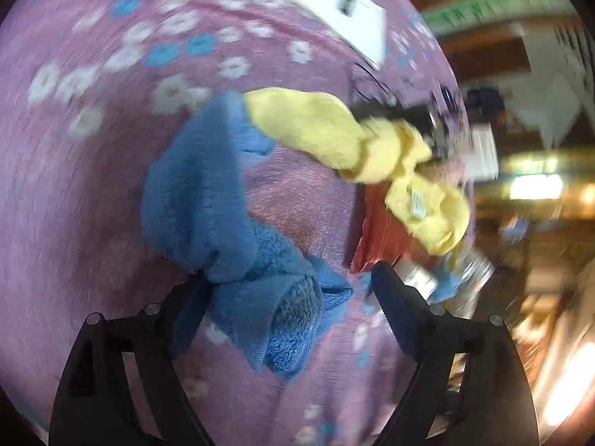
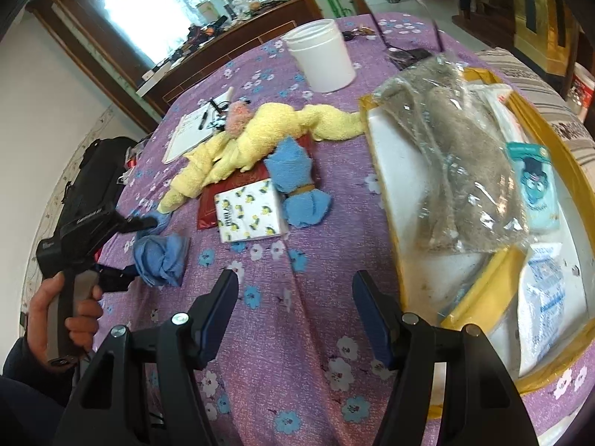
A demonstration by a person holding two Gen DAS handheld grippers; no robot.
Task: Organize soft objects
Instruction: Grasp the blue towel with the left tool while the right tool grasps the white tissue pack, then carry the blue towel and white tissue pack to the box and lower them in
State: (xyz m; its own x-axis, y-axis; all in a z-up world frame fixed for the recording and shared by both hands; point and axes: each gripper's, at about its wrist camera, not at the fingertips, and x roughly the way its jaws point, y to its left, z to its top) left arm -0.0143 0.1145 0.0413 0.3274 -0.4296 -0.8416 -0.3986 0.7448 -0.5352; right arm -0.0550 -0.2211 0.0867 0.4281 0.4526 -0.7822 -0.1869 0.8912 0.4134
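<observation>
Purple floral bedspread (image 2: 297,316): white tub (image 2: 321,55), notebook (image 2: 193,132), tissue pack (image 2: 251,215).

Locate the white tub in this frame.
In the right wrist view, the white tub stands upright at the far end of the purple cloth, beyond the yellow towel and left of the tray.

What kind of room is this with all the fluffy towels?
Probably a room in someone's home. A purple flowered cloth covers the surface, a big wood-framed mirror hangs on the wall behind, and a cluttered wooden counter sits below it.
</observation>
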